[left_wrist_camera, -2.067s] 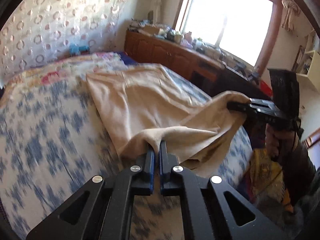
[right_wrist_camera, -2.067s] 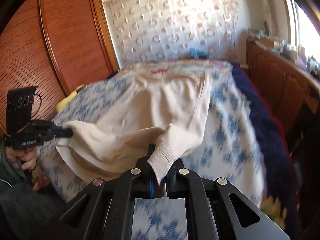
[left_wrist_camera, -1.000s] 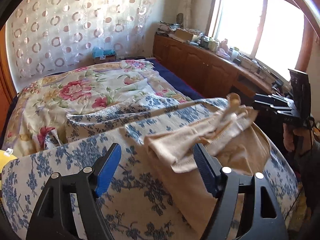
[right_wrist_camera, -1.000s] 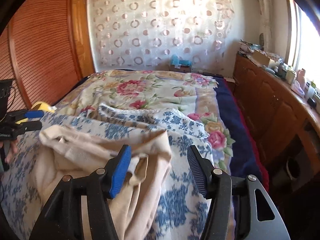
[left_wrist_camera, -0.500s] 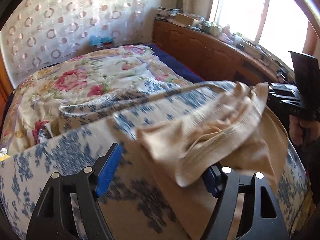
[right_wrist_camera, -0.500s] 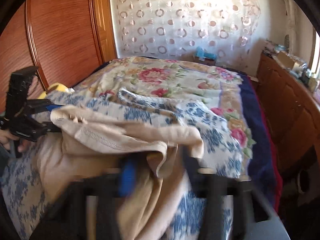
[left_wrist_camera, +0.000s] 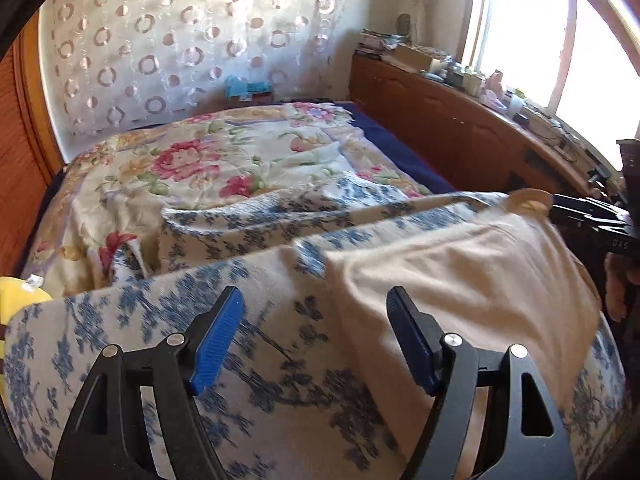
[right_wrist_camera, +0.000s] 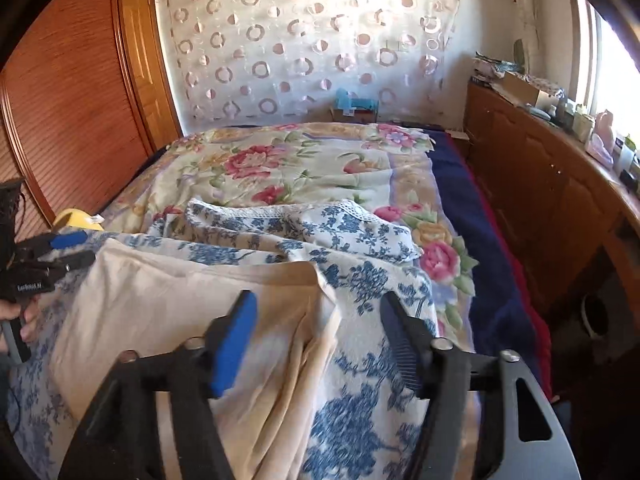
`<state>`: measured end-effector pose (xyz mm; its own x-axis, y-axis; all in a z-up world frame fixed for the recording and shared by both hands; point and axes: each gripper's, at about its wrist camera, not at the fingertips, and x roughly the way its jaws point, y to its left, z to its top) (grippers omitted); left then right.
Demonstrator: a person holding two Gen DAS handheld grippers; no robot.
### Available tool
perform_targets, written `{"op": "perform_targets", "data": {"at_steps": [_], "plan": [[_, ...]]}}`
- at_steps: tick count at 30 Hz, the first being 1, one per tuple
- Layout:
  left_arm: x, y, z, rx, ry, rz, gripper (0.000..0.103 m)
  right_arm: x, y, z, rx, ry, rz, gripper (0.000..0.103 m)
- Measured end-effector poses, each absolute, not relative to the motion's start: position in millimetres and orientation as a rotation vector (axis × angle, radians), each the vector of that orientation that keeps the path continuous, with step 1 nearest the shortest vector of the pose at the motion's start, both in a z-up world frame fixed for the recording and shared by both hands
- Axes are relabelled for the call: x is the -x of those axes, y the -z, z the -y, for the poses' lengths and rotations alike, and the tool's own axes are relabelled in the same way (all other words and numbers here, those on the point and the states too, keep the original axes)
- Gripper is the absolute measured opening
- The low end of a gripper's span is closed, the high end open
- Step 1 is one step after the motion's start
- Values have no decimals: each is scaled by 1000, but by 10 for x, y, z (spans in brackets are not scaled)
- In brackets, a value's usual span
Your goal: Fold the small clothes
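sunlit window (left_wrist_camera: 524, 32), wooden cabinets (right_wrist_camera: 532, 184), circle-print curtain (right_wrist_camera: 304, 44)

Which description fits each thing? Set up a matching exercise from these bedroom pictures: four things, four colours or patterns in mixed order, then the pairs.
Things:
1. folded garment
2. near blanket
3. far quilt
4. gripper pads

Descriptions:
A. blue flowers on white
B. solid blue
C. plain beige
D. pink and red flowers on cream

Pairs: 1-C, 2-A, 3-D, 4-B
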<state>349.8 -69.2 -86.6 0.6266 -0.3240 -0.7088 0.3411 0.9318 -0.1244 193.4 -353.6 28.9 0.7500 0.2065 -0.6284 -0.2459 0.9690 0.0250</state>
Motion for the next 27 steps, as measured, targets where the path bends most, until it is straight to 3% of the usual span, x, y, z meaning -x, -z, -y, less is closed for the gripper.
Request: {"op": "perform_targets", "data": {"at_steps": [4,12,14,15,18,20,21,27], "plan": [[-3462,962,844,-30,437,-862,75,-1885,-165,3460,45,-292,-722,73],[-3492,1070,919,8,465,-900,75,-2177,34,3617,-74,-343,-824,73],[-3483,1060,923,32,491,-900,64,-2215,44,3616,-81,-353,-824,73],[-3468,1060,924,45,509,-903,57,-2224,49,3608,-79,-361,-823,70],[-3485,1065,935,91,551,-918,37,-2223,88,3591,-87,-409,-823,48],[-3486,1067,956,110,570,-926,21,-2245,133,3564,-84,-432,-825,23],[-3476,1059,964,123,590,-928,14,-2249,135,3548,-86,-457,-824,21],[-3176,671,869,137,640,-815,12,-2047,-86,3458,23,-439,-711,15]]}}
